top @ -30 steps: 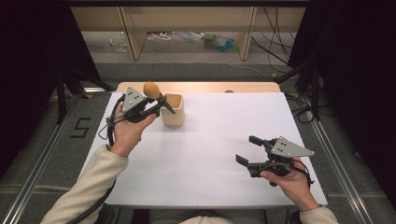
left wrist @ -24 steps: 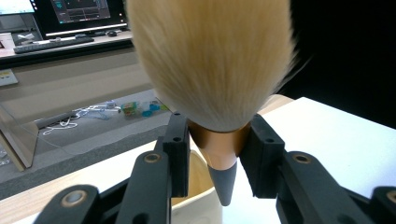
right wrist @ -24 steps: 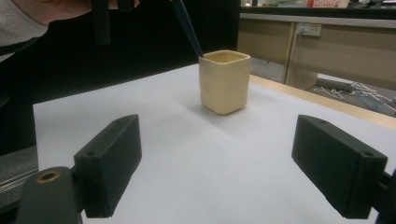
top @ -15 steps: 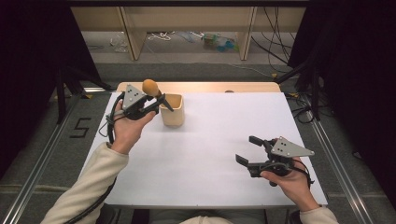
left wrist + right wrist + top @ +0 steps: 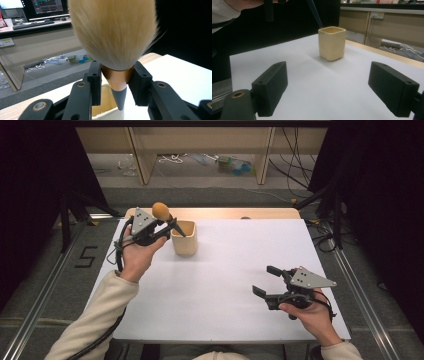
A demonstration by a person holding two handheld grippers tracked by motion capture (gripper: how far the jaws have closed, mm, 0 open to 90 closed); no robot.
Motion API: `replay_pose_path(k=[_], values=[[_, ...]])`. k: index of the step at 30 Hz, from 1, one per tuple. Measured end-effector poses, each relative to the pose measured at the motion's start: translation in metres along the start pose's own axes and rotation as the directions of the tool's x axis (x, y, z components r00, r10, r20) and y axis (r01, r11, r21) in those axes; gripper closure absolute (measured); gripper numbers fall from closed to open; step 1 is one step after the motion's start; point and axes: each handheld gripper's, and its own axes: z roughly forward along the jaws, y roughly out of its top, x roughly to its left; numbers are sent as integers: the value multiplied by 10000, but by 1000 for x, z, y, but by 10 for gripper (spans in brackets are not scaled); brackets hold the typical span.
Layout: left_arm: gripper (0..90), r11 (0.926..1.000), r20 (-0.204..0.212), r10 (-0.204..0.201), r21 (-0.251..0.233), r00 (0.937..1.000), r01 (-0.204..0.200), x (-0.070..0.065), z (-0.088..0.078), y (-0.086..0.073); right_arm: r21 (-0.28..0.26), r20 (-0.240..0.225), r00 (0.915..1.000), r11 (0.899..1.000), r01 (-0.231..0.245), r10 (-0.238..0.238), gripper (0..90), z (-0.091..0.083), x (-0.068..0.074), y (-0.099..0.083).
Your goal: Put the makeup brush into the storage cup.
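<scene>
In the high view, the left gripper [image 5: 170,226] is clamped on a makeup brush with a fluffy tan head, copper ferrule and dark tapered handle [image 5: 161,211], bristles raised and handle tip angled down over the mouth of the cream-coloured, square ceramic cup [image 5: 184,238] at the far left of the white table sheet [image 5: 235,265]; this attitude suits lowering the brush handle-first into the cup. The right gripper [image 5: 265,281] rests well apart near the front right, jaws spread with nothing between them, evidently kept clear of the work. In the left gripper view, both black pads [image 5: 95,82] press on the copper ferrule, the grey handle pointing down just above the cup rim [image 5: 107,105]. In the right gripper view, the open jaws frame the cup [image 5: 332,43]; its interior is hidden from here, with the handle tip [image 5: 315,15] poised just above the rim.
</scene>
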Motion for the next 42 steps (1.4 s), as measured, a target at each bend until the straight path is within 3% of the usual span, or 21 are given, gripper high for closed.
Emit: replay_pose_path(k=[3,4,23,25,26,29,31,42], values=[[654,10000,-5,-28,-9,10000,28,0,1,0,1,-16,10000,10000,-21,21,168,0,0,0],[654,10000,-6,-39,-23,10000,39,0,2,0,-205,-15,9998,9996,201,-201,168,1,-1,0],[654,9997,-81,-223,-14,9997,223,1,7,1,-177,-15,9998,9997,186,-186,168,1,-1,0],[654,9997,-82,-238,-10,9997,238,1,7,1,-46,-116,9999,10000,-78,77,168,0,0,0],[654,9997,-88,-233,4,9997,233,1,8,1,-140,13,9998,9997,194,-193,167,0,-1,0],[654,9997,-109,-244,15,9996,244,1,8,1,-203,-39,9998,9996,184,-185,167,1,-1,0],[654,9996,-117,-268,-4,9996,268,1,9,2,-44,-119,9999,10000,-79,79,167,0,0,0],[654,9997,-167,-247,10,9996,247,2,13,1,-45,-121,9999,10000,-65,64,169,0,0,0]])
